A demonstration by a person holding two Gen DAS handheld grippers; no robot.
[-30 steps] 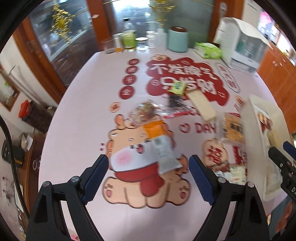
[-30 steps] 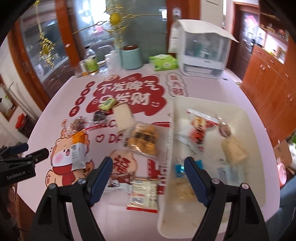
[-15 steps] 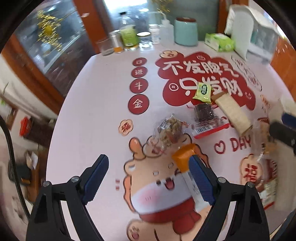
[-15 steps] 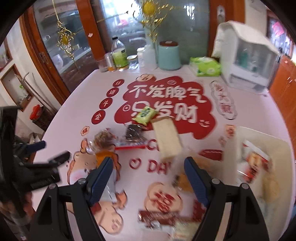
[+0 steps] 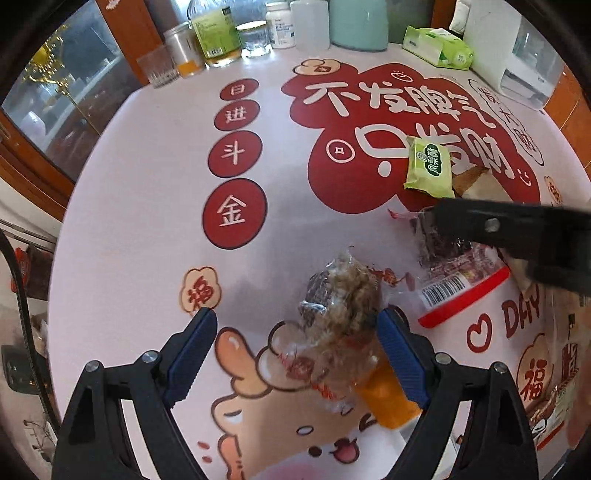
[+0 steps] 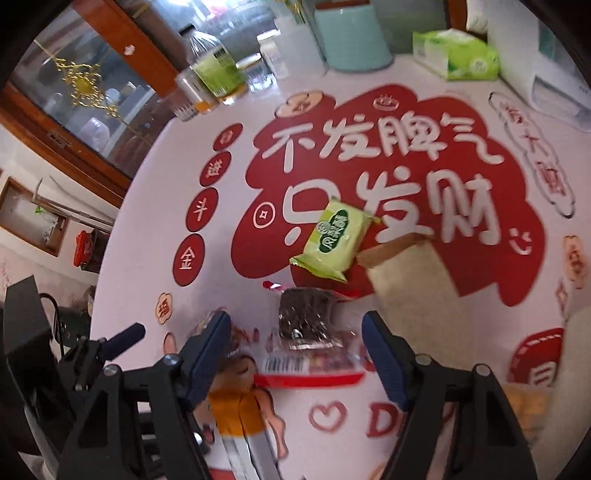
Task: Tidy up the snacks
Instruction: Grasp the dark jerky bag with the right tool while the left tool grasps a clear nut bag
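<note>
Right beside the clear-wrapped brown snack (image 5: 341, 295), its landmark, the left gripper (image 5: 295, 347) hangs with jaws spread wide around it, gripping nothing. An orange-ended packet (image 5: 388, 398) lies partly under that snack, nearer the camera. Just to the snack's right, the right gripper (image 6: 295, 350), equally wide and empty, straddles a dark snack in a red-edged wrapper (image 6: 306, 325). Beyond sit a green packet (image 6: 334, 240) and a pale bar (image 6: 410, 273). All rest on a pink tablecloth (image 5: 147, 192) printed red; bottles (image 5: 216, 33) and a mint canister (image 5: 358, 22) line the far edge.
</note>
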